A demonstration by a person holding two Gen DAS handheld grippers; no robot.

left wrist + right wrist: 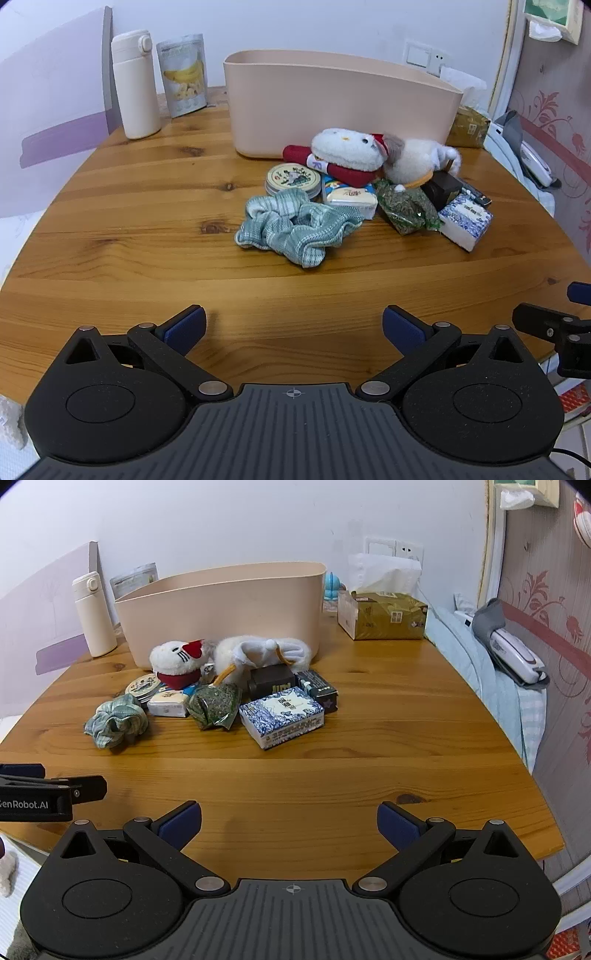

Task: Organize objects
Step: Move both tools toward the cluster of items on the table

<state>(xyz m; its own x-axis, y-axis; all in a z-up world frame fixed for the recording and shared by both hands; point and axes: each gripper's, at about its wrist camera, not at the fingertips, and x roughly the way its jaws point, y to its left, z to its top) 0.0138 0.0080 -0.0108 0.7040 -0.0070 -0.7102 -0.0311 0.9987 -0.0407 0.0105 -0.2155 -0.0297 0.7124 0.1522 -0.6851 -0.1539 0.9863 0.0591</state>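
Observation:
A pile of small items lies on the wooden table [129,229] in front of a pink bin [332,103] [221,605]. It holds a green checked scrunchie [295,225] [116,720], a round tin [293,178], a white cat plush [347,149] [177,657], a white fluffy toy [258,650], a green herb packet [406,208] [214,705], a blue-and-white box [466,221] [282,716] and dark boxes [273,681]. My left gripper [294,326] is open near the table's front edge. My right gripper [289,821] is open too, to its right. Both hold nothing.
A cream bottle [135,85] and a banana snack pouch [183,74] stand at the back left. A gold tissue box [382,614] sits right of the bin. A bed with a white device [517,653] borders the table's right edge.

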